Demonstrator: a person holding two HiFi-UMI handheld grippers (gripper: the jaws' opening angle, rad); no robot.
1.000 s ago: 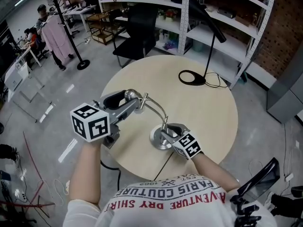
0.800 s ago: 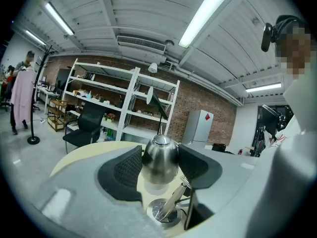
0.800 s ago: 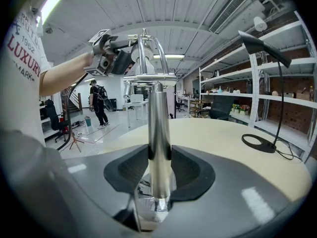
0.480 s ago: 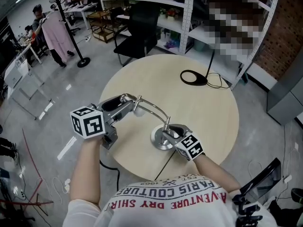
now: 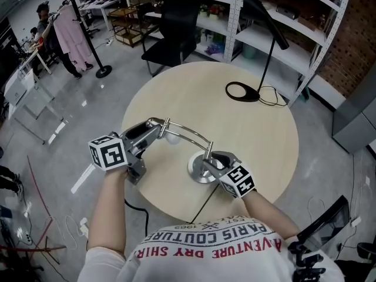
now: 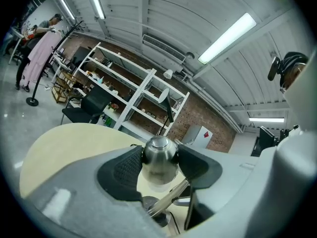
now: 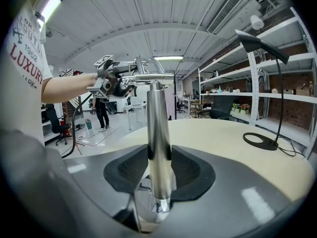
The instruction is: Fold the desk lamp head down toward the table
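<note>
**Fingers (image 6: 124, 170) clamp the head (image 6: 159, 157): we lower it gently**

Head view: our left gripper (image 5: 154, 128) holds the head (image 5: 169, 135) at the left end of the curved neck (image 5: 188, 133), above the desk (image 5: 247, 134) and clear of it. Our right gripper (image 5: 210, 160) grips the post (image 5: 207, 153) just above the round base (image 5: 198, 170), near the desk's front edge. We judge the fold only partly done, since the head is not yet down on the wood. A black lamp (image 5: 242, 91) stands well apart at the far side, so it is no obstacle.

Left gripper view: both pads press on the steel head, one on each side, and the neck runs away below it. The shell is smooth and round. We should squeeze firmly and push down along the hinge's arc rather than twist, or the head may slip out of the pads.

Right gripper view: these fingers (image 7: 130, 168) are closed on the post (image 7: 158, 133), which stands upright between them with the base (image 7: 154, 216) under it. Here we should hold steady and press the base flat, so that the lamp does not tip or slide as the head comes down. We stop when the head meets the desk, and we release the head first.
</note>
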